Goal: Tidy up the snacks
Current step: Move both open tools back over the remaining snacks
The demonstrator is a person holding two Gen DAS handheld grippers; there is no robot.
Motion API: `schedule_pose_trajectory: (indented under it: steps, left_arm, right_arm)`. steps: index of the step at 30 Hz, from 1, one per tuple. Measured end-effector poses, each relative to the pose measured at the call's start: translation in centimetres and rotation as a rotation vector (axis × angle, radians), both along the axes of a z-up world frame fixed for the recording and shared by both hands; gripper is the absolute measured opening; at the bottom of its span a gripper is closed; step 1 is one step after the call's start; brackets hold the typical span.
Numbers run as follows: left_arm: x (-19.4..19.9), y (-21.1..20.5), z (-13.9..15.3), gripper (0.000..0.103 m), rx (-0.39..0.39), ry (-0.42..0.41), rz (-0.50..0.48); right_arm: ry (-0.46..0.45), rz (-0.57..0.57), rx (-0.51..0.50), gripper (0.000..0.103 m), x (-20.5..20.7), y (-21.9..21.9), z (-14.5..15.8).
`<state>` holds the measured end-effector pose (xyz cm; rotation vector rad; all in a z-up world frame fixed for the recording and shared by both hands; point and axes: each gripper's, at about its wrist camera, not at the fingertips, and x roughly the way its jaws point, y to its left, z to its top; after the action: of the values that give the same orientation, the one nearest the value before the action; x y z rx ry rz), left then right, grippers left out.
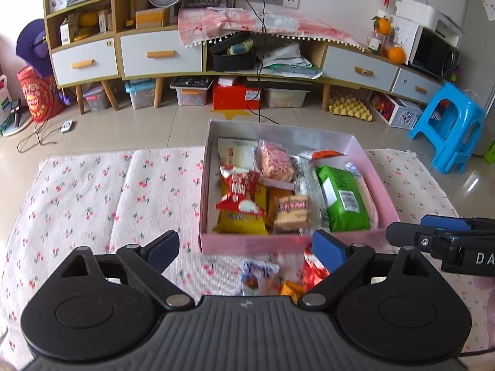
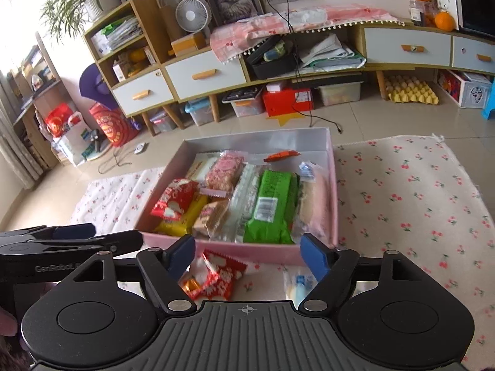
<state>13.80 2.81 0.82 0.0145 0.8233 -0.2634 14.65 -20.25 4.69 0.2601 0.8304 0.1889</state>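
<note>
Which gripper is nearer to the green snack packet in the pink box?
Right. The right gripper sits just before the green snack packet; the left gripper sits further to its left, facing the yellow packet.

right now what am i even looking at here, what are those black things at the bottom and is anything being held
The black things are two hand-held grippers, one in each of a person's hands; no robot arm is involved. Each carries a fisheye camera looking forward along its two blue-padded fingers. One picture comes from the left gripper, the other from the right gripper; each also shows the other at its edge.

Ahead, on a cherry-print cloth, sits a pink box packed with snacks, such as a green packet and a red and yellow packet. A few snacks lie outside it on the cloth: a red wrapped snack, a blue and white snack.

Nothing is held: both grippers are open, with their jaws apart over these loose snacks.
</note>
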Motion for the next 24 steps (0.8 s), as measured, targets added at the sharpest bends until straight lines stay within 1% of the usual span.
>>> schedule_pose_trajectory:
  steps: [3,5,8,10,14,17,20,24]
  left_arm:
    - [-1.0,0.3,0.0,0.096,-0.012,0.006,0.004]
    - [-1.6,0.5,-0.1,0.097,-0.01,0.01,0.007]
    - [-2.4,0.6,-0.1,0.1,-0.001,0.009,0.002]
    - [-3.0,0.7,-0.3,0.102,0.002,0.006,0.0]
    - [-4.2,1.0,-1.3,0.102,0.007,0.013,-0.013]
    - [-4.9,1.1,-2.2,0.102,0.023,0.006,-0.022]
    - [-5.4,0.9,-2.7,0.102,0.048,0.002,-0.042]
    - [-6.3,0.5,-3.5,0.102,0.083,-0.011,-0.1]
  right_arm:
    - [0.009,0.004,-0.011,0.081,-0.9,-0.2,0.4]
    - [0.018,0.001,-0.006,0.084,-1.5,-0.3,0.7]
    - [0.02,0.007,-0.003,0.085,-2.2,-0.2,0.8]
    - [0.023,0.007,-0.004,0.086,-2.7,-0.1,0.6]
    - [0.05,0.007,-0.009,0.086,-3.4,0.0,-0.6]
    - [0.076,0.015,-0.039,0.086,-3.8,0.2,-1.7]
    - [0.094,0.046,-0.089,0.086,-4.2,0.5,-2.5]
    - [0.099,0.098,-0.168,0.086,-4.7,1.0,-3.5]
